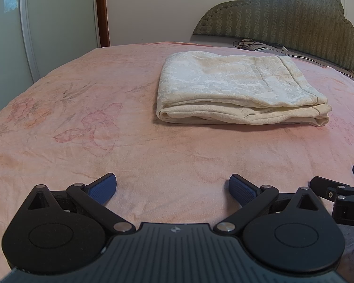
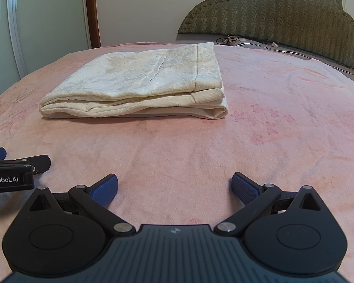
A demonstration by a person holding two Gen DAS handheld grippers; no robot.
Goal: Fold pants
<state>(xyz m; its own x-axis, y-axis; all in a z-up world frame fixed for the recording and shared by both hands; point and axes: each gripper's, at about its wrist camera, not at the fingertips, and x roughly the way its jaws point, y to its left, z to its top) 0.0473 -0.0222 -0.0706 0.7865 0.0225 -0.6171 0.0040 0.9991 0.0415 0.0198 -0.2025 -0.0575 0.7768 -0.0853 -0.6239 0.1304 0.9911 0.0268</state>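
I judge the folding done, or nearly so: the cream pants (image 1: 240, 89) lie as a neat layered rectangle on the pink bed (image 1: 106, 141), and both tongs hang back from them. My left tongs (image 1: 173, 188) are spread wide and hold nothing; my right tongs (image 2: 174, 187) are the same, side by side with the left. The pants sit well ahead of both, untouched. Next I see only a check for loose edges, or a withdrawal

A pink flowered bedspread (image 1: 106, 108) covers the bed. Behind it stands a green quilted headboard (image 2: 283, 11), with a dark cable (image 2: 233, 39) at its foot.
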